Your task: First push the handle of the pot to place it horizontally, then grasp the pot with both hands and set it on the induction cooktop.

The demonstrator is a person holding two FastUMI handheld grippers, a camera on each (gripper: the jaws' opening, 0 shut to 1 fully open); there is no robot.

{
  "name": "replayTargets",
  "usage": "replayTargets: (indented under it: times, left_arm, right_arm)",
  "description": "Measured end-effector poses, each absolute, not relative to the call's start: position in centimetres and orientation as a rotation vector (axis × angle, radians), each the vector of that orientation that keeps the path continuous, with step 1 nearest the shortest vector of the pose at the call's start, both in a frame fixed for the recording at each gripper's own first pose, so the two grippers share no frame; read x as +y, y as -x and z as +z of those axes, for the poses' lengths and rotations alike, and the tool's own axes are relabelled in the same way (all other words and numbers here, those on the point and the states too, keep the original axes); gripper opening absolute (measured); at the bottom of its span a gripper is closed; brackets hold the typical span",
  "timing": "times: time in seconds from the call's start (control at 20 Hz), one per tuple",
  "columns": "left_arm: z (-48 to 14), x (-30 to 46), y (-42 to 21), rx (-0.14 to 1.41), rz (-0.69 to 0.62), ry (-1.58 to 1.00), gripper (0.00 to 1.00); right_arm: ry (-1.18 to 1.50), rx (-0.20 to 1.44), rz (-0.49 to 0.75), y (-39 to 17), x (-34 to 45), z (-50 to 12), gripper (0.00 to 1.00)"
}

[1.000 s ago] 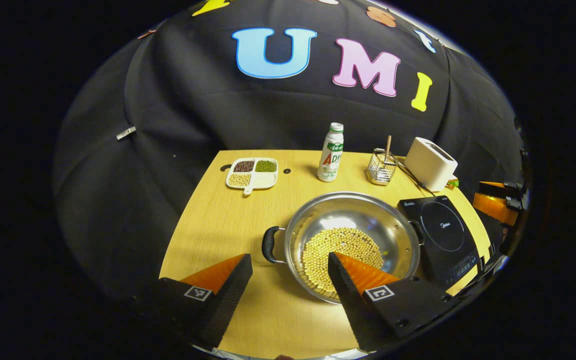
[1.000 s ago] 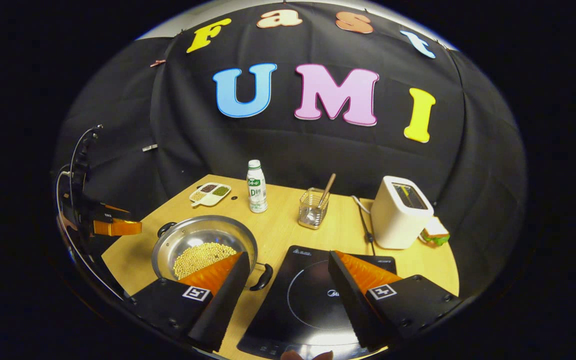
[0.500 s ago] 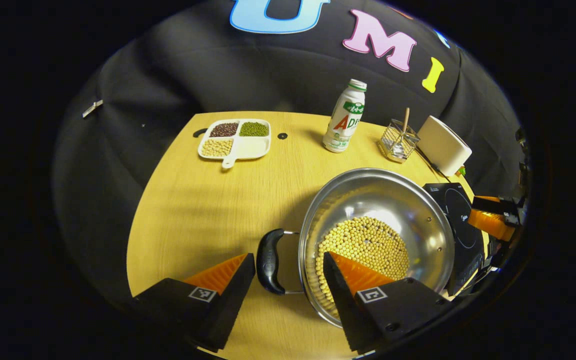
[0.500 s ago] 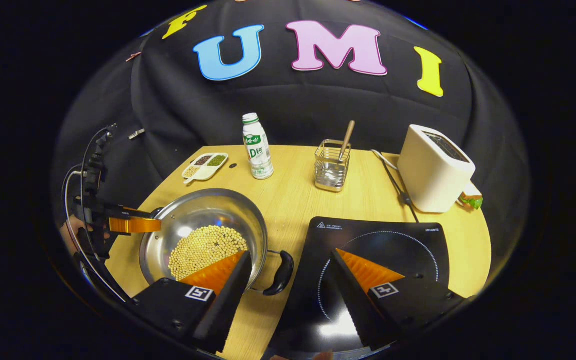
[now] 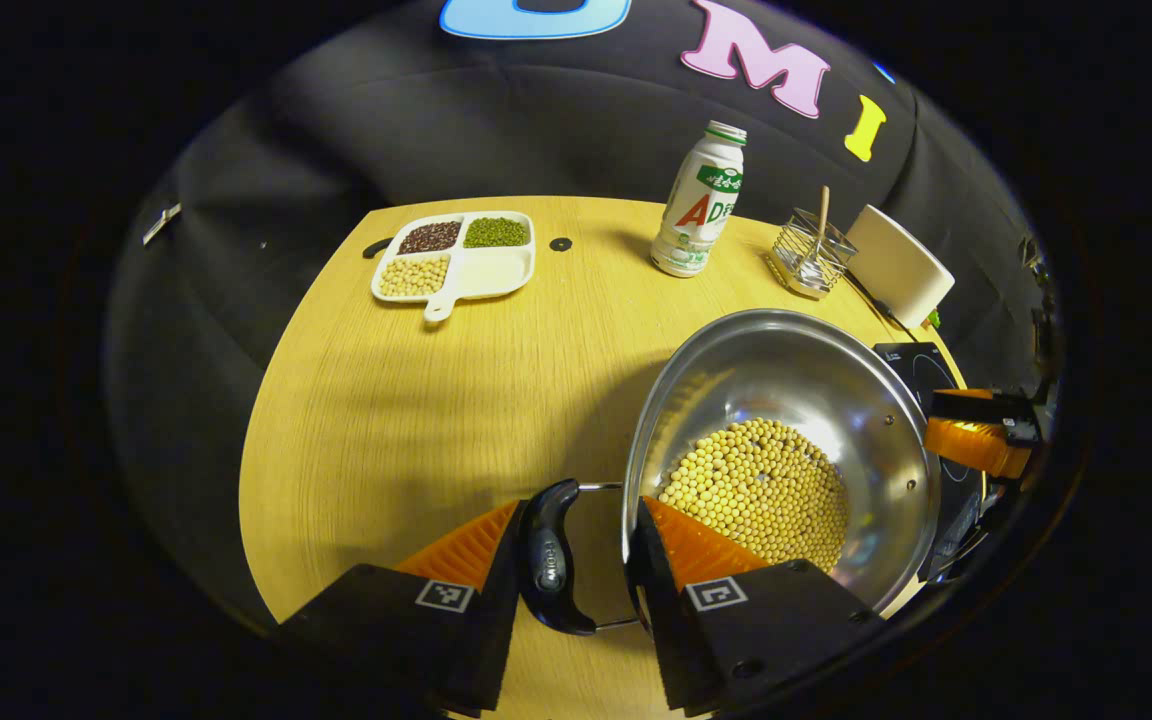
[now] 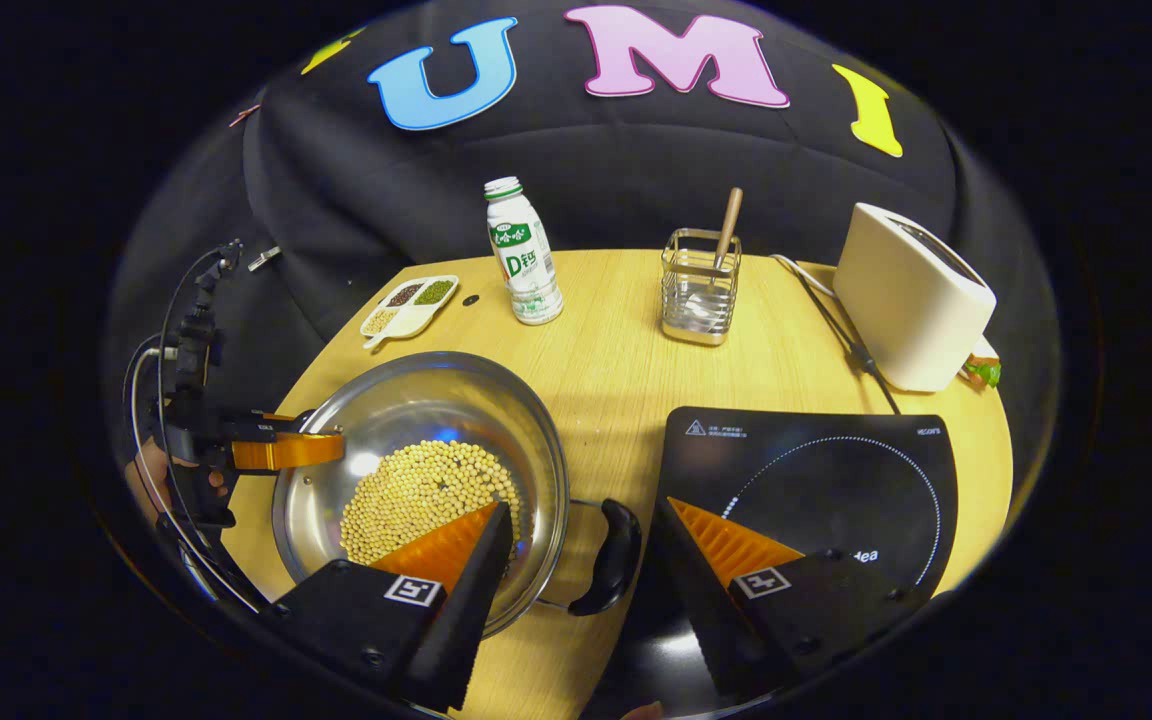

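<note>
The pot (image 5: 786,440), full of beans, sat on the desk (image 5: 416,400) just left of the induction cooktop (image 6: 816,490), not on it; each black handle lay between a claw's fingers. Left claw (image 5: 576,560) had closed in round the near handle (image 5: 548,555), contact unclear; right claw (image 6: 586,560) was wide open, far handle (image 6: 616,555) in its gap, untouched; pot's handle-to-handle axis ran claw to claw, so I'd judge both need only squeeze, then lift.

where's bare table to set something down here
The widest bare stretch lies between the divided snack tray and the pot. A smaller patch sits between bottle, utensil holder and cooktop. It is crowded around the toaster.
</note>
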State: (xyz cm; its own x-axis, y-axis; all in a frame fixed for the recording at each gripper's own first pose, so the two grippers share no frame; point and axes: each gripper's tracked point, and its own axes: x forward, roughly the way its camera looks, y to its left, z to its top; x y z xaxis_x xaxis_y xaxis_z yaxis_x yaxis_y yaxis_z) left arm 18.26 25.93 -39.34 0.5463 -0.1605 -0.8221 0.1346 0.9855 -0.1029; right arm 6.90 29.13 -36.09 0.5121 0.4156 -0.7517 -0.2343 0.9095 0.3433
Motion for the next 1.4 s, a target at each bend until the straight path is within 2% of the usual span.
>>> replayTargets:
  times: [0.05,0.1,0.3,0.35,0.4,0.5,0.55,0.6,0.65,0.7,0.75,0.8,0.85,1.0,1.05,1.15,1.2,1.4]
  left_arm:
    - [-39.3,26.3,-18.0,0.98,-0.168,0.032,0.65]
    - [-39.4,26.7,-17.7,0.981,-0.159,0.035,0.6]
    - [-39.3,27.8,-17.2,0.987,-0.153,0.025,0.6]
    - [-39.3,27.8,-17.3,0.988,-0.152,0.028,0.6]
    - [-39.3,27.7,-17.3,0.989,-0.152,0.03,0.6]
    - [-39.3,27.9,-17.2,0.992,-0.142,0.031,0.6]
    - [-39.3,27.9,-17.2,0.989,-0.133,0.034,0.6]
    - [-39.3,27.9,-17.1,0.984,-0.125,0.037,0.6]
    - [-39.2,27.9,-17.1,0.98,-0.115,0.042,0.6]
    - [-39.2,27.9,-17.0,0.974,-0.109,0.042,0.63]
    - [-39.1,28.0,-17.0,0.973,-0.1,0.045,0.55]
    - [-39.0,27.9,-16.8,0.973,-0.092,0.044,0.57]
    - [-38.8,27.9,-16.5,0.975,-0.085,0.051,0.57]
    - [-37.4,27.2,-15.5,0.965,-0.069,0.076,0.53]
    - [-36.6,26.9,-15.1,0.96,-0.066,0.076,0.55]
    - [-35.0,25.8,-14.4,0.95,-0.066,0.067,0.53]
    - [-34.2,25.1,-14.1,0.946,-0.066,0.065,0.57]
    - [-31.8,21.2,-12.8,0.946,-0.081,0.067,0.55]
  right_arm:
    - [-0.217,0.973,0.398,-6.8,29.7,-36.4,0.9]
    - [-0.221,0.981,0.401,-6.7,30.2,-36.6,0.9]
    - [-0.213,1.038,0.396,-6.6,31.6,-38.8,0.9]
    - [-0.196,1.064,0.38,-6.3,31.4,-39.1,0.83]
    - [-0.185,1.086,0.374,-6.4,31.7,-40.1,0.72]
    - [-0.179,1.094,0.347,-6.6,31.5,-40.7,0.73]
    - [-0.191,1.107,0.332,-6.8,31.6,-40.9,0.67]
    - [-0.216,1.108,0.312,-7.0,31.5,-40.7,0.67]
    - [-0.229,1.11,0.3,-7.2,31.7,-41.1,0.6]
    - [-0.227,1.11,0.305,-7.4,31.9,-41.0,0.61]
    - [-0.225,1.107,0.304,-7.5,32.0,-41.0,0.55]
    - [-0.219,1.11,0.312,-7.4,32.0,-41.0,0.58]
    - [-0.216,1.117,0.313,-7.0,31.8,-40.6,0.54]
    - [-0.215,1.1,0.318,-6.8,31.2,-39.1,0.54]
    - [-0.211,1.096,0.322,-6.5,30.7,-38.4,0.54]
    - [-0.215,1.091,0.319,-6.0,29.3,-36.8,0.54]
    - [-0.219,1.082,0.315,-5.9,28.5,-36.0,0.54]
    - [-0.23,1.082,0.302,-4.7,24.3,-33.8,0.54]
